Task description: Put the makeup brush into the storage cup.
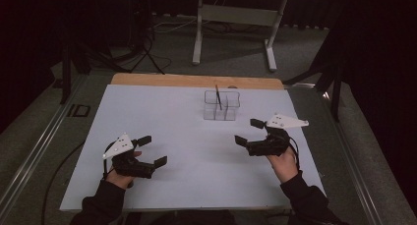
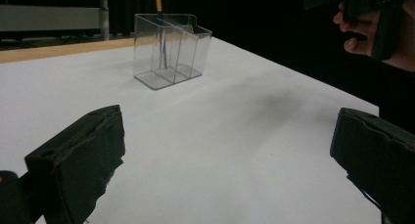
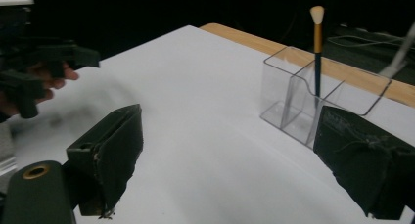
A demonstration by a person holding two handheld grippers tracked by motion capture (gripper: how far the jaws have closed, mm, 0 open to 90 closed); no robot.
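Clear divided holder [image 1: 222, 106] stood far-centre on white tabletop [image 1: 187, 151]; no legible markings. One brush [image 3: 317, 53] stood near upright inside it, pale bristles uppermost. Left gripper [image 1: 152, 151] and right gripper [image 1: 249, 131]: jaws wide apart, holding nothing, well short of holder.

The room is dim, with black curtains [image 1: 378, 48] closing it in at 9, 12 and 3 o'clock. A grey carpeted floor [image 1: 236, 50] surrounds the table [image 1: 196, 81], whose wooden edge shows at 12 o'clock beyond a white sheet [image 1: 196, 146]. Farther back at 12 stands a pale metal desk frame [image 1: 235, 18]. At 11 o'clock, dark tripod legs [image 1: 145, 53] and loose cables [image 1: 169, 26] lie on the carpet. A metal floor rail [image 1: 37, 146] runs along 9 o'clock.
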